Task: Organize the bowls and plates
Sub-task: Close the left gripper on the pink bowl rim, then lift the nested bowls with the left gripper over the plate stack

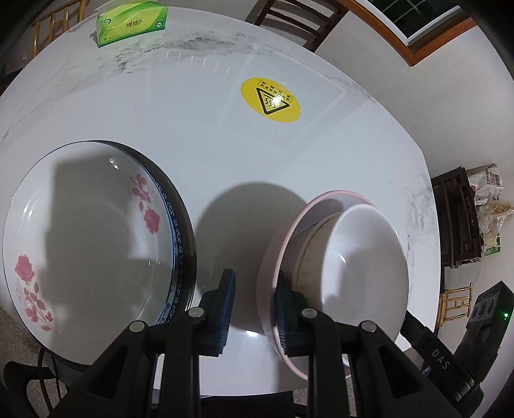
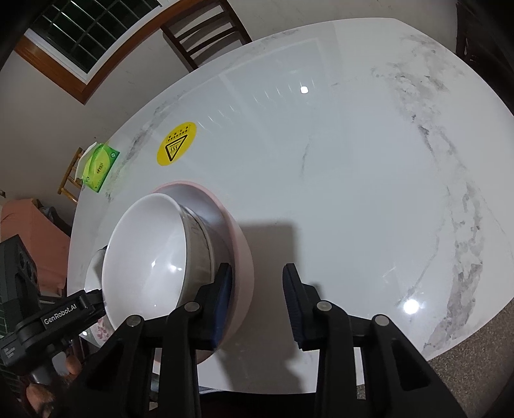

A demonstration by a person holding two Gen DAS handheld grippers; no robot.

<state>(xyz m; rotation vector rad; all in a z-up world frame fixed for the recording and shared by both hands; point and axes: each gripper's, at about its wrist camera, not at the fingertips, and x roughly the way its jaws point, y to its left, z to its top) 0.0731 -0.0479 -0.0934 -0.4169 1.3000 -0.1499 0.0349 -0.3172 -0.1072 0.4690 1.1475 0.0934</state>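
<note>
From the left wrist view I see my left tool (image 1: 253,308) pointing down at the white marbled bench (image 1: 225,167); its jaws stand narrow, with the rim of the pink bowl (image 1: 268,273) between them; the right-hand pad sits inside that rim against the wall, while the left-hand pad stands clear of the bowl with bare bench showing in the gap, so I read no firm grip here. A white bowl (image 1: 366,257) is nested inside the pink one, with what looks like a third, greyish bowl (image 1: 311,254) sandwiched between them. To the left lies a stack of plates, the top one a rose-patterned plate (image 1: 83,231), resting on a blue-rimmed plate (image 1: 178,244) whose edge shows beneath it; the stack sits near the bowls but apart from them.

From the right wrist view my right tool (image 2: 257,305) straddles the opposite side of the pink bowl (image 2: 241,257); its left pad is inside the rim, its right pad stands well clear over the bench (image 2: 353,160), so these jaws are not clamped either. The white bowl (image 2: 144,250) is in the middle of the stack; the left tool (image 2: 93,302) reaches the bowls' far side.

Farther back on the bench are a yellow warning sticker (image 1: 270,100) and a green tissue pack (image 1: 131,24).
</note>
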